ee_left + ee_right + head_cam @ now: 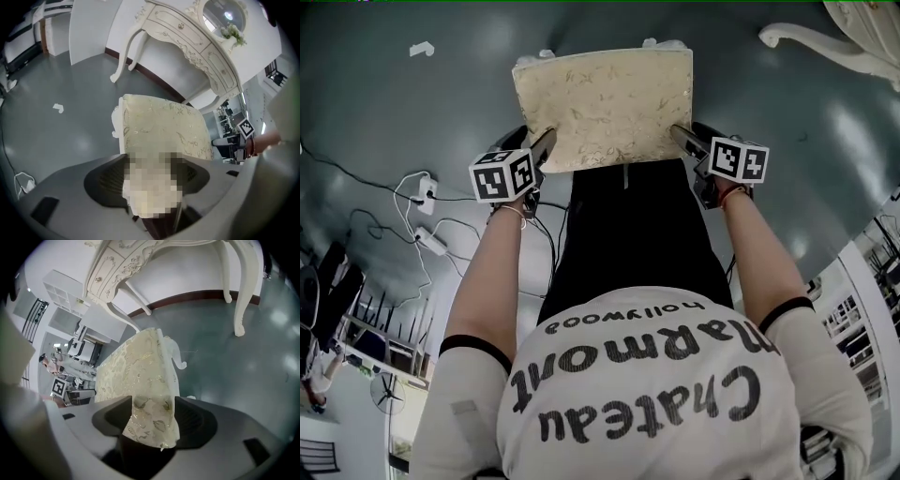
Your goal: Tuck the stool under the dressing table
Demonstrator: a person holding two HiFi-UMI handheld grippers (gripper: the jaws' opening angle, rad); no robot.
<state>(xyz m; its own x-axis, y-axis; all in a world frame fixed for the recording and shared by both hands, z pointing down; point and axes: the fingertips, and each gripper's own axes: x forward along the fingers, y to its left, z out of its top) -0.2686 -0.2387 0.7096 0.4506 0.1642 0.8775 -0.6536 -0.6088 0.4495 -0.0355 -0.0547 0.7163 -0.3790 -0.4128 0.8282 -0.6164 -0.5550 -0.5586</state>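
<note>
Straddling near cushion corners of the stool (605,98), left gripper (544,143) and right gripper (682,139) both gape wide, unclamped, likely for an even two-sided push; stool stands on the floor (412,103), well apart from dressing table (187,33), untucked.

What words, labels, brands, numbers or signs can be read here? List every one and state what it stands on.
"Chateau Marmont": large black letters on the person's white shirt, upside down in the head view.
"hollywood": smaller black letters on the same shirt.
The marker cubes carry only black-and-white square patterns, with no letters or numbers.
Nothing readable shows on the stool or the dressing table.
</note>
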